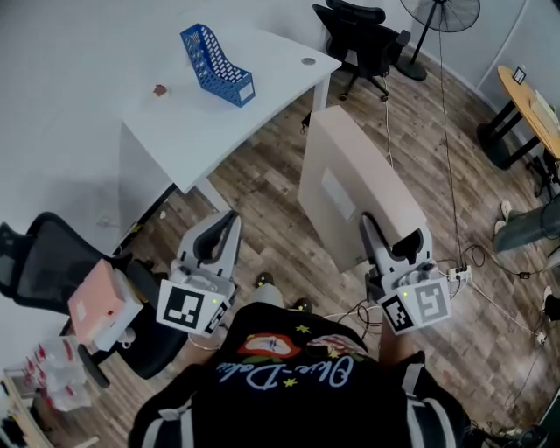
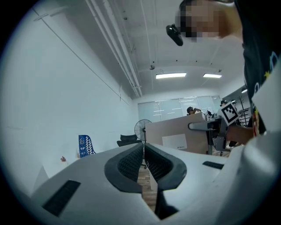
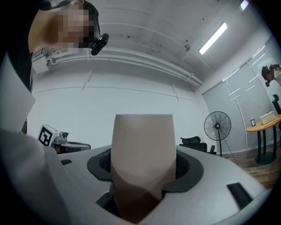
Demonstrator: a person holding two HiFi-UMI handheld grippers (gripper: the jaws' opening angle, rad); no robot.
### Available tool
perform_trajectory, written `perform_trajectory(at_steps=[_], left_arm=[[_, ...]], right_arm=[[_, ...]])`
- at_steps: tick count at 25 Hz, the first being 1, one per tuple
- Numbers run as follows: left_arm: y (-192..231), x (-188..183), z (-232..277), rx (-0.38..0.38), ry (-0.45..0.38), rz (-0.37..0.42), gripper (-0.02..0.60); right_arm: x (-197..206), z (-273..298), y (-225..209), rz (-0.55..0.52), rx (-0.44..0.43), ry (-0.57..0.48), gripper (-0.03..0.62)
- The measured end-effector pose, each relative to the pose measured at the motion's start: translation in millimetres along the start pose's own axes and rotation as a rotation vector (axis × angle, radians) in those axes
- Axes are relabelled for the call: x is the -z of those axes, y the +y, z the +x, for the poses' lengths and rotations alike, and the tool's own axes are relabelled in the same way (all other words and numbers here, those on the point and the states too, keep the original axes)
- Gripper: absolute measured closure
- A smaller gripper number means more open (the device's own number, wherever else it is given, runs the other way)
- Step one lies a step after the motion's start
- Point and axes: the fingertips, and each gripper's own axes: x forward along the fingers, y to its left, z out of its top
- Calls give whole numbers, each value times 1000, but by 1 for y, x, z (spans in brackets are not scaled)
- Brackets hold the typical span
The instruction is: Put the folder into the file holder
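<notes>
My right gripper (image 1: 389, 236) clamps the beige folder (image 1: 350, 179), left gripper (image 1: 223, 229) closed and empty — blue file holder (image 1: 217, 63) well apart, unfilled.

Left hand-held gripper (image 1: 226, 223) jaws together, right hand-held gripper (image 1: 390, 233) clamping folder (image 1: 350, 166)

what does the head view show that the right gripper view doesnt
Only the head view: the blue file holder standing on the white table, and the wood floor.

Only the right gripper view: the ceiling light, and a close look at the fingers closed on the folder.

Both: the folder held upright by the right gripper, part of the left gripper, the standing fan and a black office chair.
</notes>
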Motion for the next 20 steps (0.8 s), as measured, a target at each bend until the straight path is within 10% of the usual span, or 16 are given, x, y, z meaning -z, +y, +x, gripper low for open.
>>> perform_trajectory(at_steps=[20], left_arm=[[71,4,131,94,-55,-13,568]], right_arm=[[-1,100,-55,-51,68,15,322]])
